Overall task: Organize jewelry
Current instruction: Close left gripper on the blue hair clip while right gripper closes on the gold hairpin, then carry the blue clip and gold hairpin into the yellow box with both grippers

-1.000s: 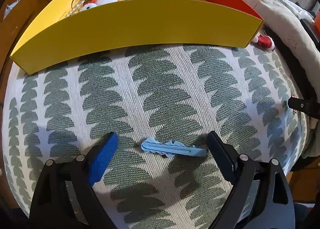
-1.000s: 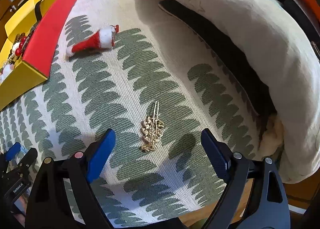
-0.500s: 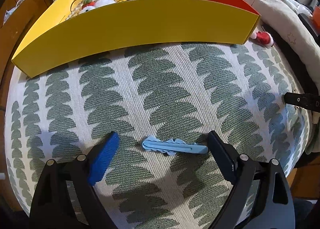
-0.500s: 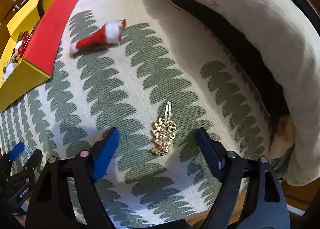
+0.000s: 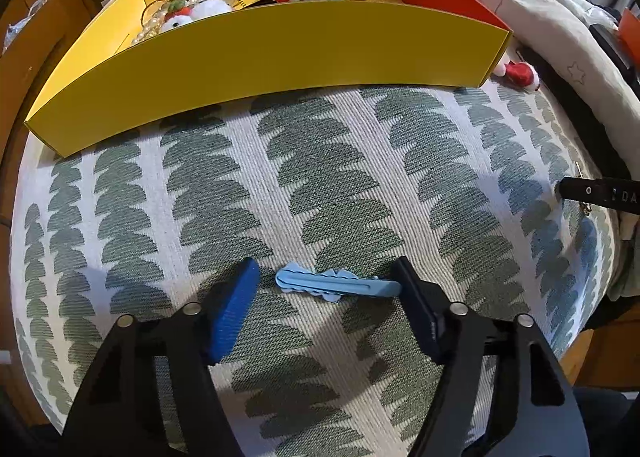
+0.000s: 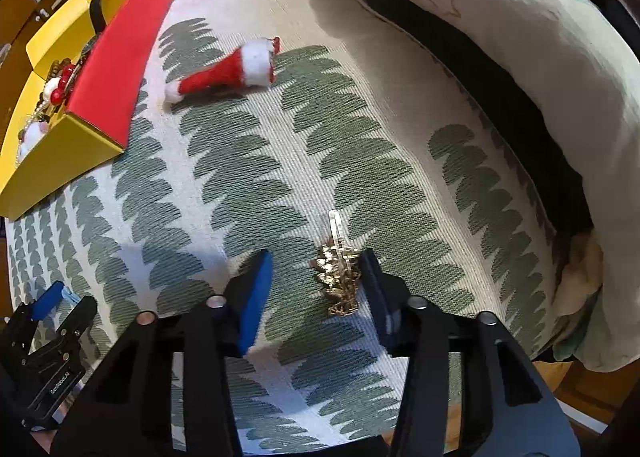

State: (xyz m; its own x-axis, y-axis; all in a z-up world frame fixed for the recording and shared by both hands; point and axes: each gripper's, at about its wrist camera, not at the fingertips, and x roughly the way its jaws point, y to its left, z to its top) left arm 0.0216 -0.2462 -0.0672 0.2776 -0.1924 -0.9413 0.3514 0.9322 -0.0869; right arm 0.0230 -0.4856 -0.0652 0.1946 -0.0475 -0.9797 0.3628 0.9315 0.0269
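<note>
A light blue hair clip (image 5: 336,285) lies flat on the leaf-patterned cloth (image 5: 320,177), between the fingers of my left gripper (image 5: 325,271). Its jaws are closing: the right pad touches the clip's end, while the left pad stands a small gap away. A gold hairpin (image 6: 338,281) lies between the fingers of my right gripper (image 6: 316,259), whose jaws are closing too. The pin rests against the right finger, well apart from the left one. The yellow box (image 5: 280,57) with a red side holds pearls, beads, a watch and red ornaments.
A red and white Santa-hat clip (image 6: 228,73) lies on the cloth just right of the box's red side (image 6: 120,57). A pale quilt (image 6: 500,37) over a dark strip bounds the right. The cloth's edge runs close behind both grippers.
Both pairs of jaws have narrowed around their items. The right gripper shifted so the gold hairpin now sits against its right finger. The blue clip has not moved.
</note>
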